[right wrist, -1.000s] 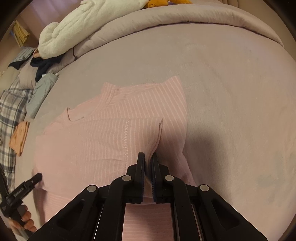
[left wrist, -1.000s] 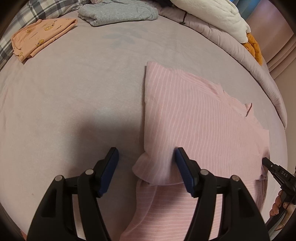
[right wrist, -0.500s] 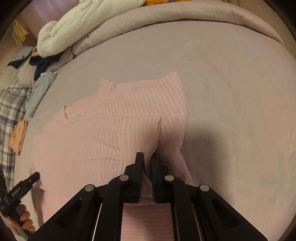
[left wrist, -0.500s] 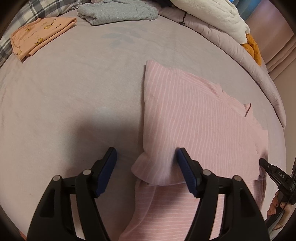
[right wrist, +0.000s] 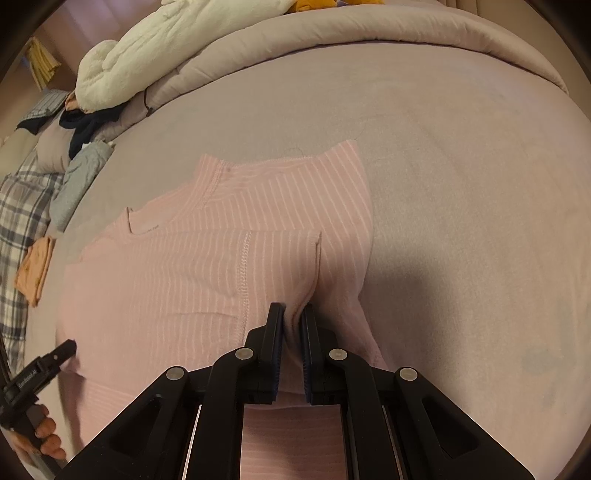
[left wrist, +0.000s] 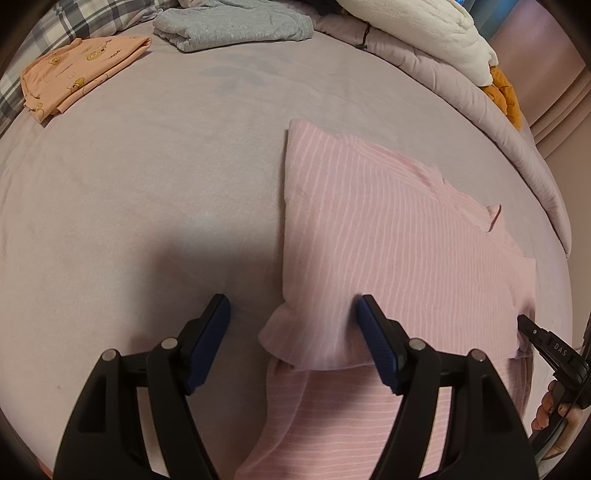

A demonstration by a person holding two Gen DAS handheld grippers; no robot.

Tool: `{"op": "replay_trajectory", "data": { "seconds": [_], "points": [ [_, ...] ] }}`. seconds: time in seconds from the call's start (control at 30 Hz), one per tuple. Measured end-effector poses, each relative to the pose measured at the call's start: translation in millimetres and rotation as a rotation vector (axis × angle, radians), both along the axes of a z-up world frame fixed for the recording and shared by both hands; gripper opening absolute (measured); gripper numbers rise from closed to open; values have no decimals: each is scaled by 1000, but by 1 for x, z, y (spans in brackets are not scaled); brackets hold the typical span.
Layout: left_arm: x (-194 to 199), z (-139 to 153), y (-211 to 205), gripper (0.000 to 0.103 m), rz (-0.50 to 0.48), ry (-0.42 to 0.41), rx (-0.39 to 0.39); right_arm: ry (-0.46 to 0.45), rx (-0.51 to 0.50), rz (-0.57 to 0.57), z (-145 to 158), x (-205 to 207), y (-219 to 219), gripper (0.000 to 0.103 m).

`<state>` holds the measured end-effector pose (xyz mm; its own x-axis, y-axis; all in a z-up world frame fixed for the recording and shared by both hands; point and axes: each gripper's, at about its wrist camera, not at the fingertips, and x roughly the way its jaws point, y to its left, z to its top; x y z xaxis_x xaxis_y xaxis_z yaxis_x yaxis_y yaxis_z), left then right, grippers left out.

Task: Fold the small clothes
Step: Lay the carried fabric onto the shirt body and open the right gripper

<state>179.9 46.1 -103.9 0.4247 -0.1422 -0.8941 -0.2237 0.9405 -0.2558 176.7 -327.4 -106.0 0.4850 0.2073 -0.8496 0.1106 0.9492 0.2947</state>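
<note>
A pink striped shirt [left wrist: 399,243] lies on the mauve bed sheet [left wrist: 147,206], its lower part folded up over the body. My left gripper [left wrist: 291,314] is open, its jaws standing either side of the folded layer's near left corner. In the right wrist view the shirt [right wrist: 207,273] fills the middle. My right gripper [right wrist: 293,314] is shut on a pinch of the folded layer's near right edge. The right gripper's tip [left wrist: 532,328] shows at the left view's right edge, and the left gripper's tip [right wrist: 59,352] shows at the right view's left edge.
A folded orange bear-print garment [left wrist: 81,70] and a folded grey garment [left wrist: 232,26] lie at the far left. A rolled mauve duvet [right wrist: 332,48] with a white blanket [right wrist: 166,55] borders the far side. A plaid pillow [right wrist: 18,206] lies left.
Almost nothing has moved. The right gripper stays pinched on the shirt and the left stays open over the corner; both views have drifted slightly.
</note>
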Motion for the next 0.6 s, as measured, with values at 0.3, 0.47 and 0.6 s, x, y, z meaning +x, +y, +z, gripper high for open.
{"op": "replay_trajectory", "data": {
  "seconds": [0.3,0.47,0.6],
  "points": [
    [1,-1,0,73,-6,-1,2,1,-7,4,1,-1,2,6],
    [0,-1,0,74,-6,-3,3,-1,-12,6,1,-1,2,6],
    [-1,0,-1,74,-13,-1,11,1,-20,9,2,-2,3,6]
  ]
}}
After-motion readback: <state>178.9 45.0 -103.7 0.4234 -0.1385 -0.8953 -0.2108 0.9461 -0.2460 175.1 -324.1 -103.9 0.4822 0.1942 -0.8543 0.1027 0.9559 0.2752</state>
